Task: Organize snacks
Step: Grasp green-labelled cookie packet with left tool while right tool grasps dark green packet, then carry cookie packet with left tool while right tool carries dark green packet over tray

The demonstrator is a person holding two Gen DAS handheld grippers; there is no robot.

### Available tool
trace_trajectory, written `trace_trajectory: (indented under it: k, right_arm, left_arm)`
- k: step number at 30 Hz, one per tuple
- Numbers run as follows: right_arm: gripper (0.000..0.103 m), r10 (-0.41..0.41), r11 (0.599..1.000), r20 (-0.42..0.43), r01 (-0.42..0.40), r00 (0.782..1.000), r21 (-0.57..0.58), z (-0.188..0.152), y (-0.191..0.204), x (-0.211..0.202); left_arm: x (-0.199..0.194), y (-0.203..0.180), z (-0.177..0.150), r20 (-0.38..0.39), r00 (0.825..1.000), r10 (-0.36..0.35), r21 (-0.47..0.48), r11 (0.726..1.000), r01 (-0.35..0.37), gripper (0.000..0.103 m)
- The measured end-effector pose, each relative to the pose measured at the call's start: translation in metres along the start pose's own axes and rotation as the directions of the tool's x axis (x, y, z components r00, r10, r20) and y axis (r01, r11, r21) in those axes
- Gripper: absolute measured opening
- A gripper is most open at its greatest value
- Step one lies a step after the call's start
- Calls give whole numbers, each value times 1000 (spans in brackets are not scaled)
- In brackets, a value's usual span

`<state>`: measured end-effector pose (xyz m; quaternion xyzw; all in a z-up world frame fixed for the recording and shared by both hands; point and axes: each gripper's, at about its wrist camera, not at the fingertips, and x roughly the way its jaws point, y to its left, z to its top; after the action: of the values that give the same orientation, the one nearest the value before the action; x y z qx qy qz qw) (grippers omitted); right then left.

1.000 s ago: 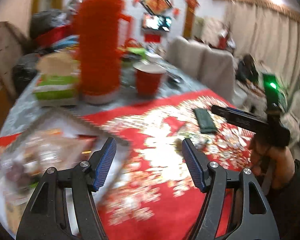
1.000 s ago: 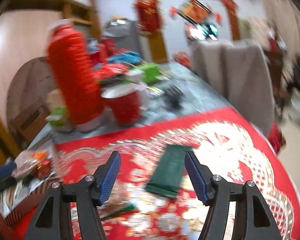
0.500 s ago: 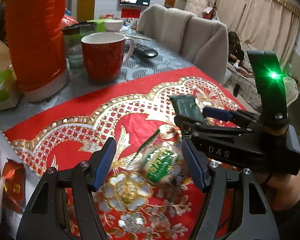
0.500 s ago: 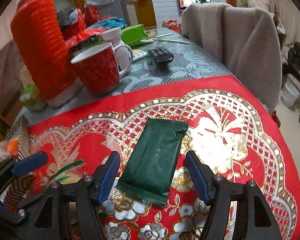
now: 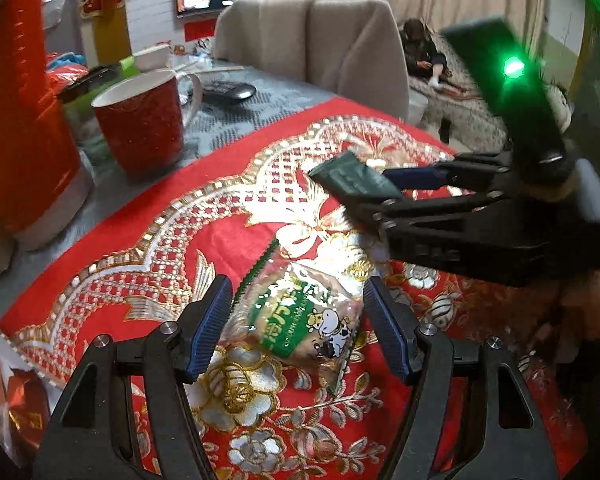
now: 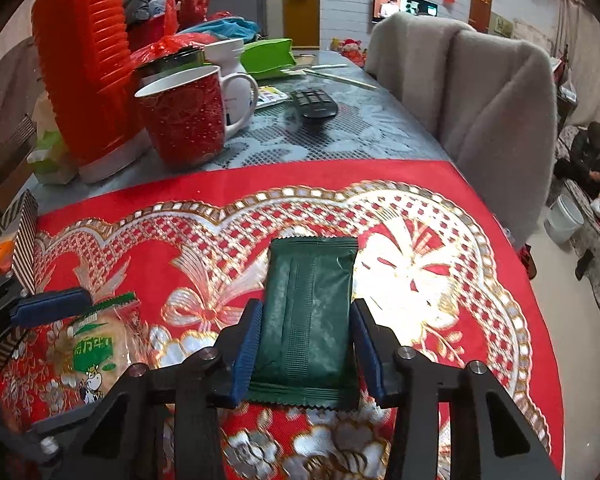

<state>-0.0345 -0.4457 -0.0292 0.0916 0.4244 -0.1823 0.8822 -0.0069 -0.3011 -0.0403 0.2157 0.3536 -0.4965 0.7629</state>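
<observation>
A dark green sachet (image 6: pixel 310 300) lies on the red and gold cloth (image 6: pixel 420 220). My right gripper (image 6: pixel 306 344) straddles it and its jaws are closing, with both blue pads against the sachet's long edges. In the left wrist view the sachet (image 5: pixel 348 178) sticks out of the right gripper (image 5: pixel 384 194), its far end tilted up. A clear cracker packet (image 5: pixel 300 320) with a green label and a cartoon cow sits between the pads of my open left gripper (image 5: pixel 296 332), with gaps on both sides. The same packet (image 6: pixel 94 352) shows in the right wrist view beside a left finger (image 6: pixel 52 306).
A red mug (image 6: pixel 184 116) and a tall red thermos (image 6: pixel 84 60) stand behind the cloth, with a remote (image 6: pixel 314 104) further back. A striped-edged tray (image 6: pixel 22 240) of snacks sits at the left. A grey-covered chair (image 6: pixel 480 92) is at the table's right. A person sits on the floor far off.
The right jaws have narrowed onto the green sachet. The left gripper has dropped closer around the cracker packet, which now looms larger between its pads.
</observation>
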Motion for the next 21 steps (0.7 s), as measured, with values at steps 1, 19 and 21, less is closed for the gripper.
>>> trace_trajectory:
  k: [1,19,21]
  right_arm:
    - [43,2,1000,1,-2,1000,2,-1,-1,-1]
    - [43,153,987,63,-156,986,46,-5,1,-11]
    - [43,162,985,73,-166,984,44,-5,3,-13]
  left_arm:
    - [1,2,1,3,1000,-2,-10,1000,2,68]
    - [-8,15,-10,12,995,96,-90,991,-94,50]
    - [-13,20,-14,13,993,115,-140,984,-112,50]
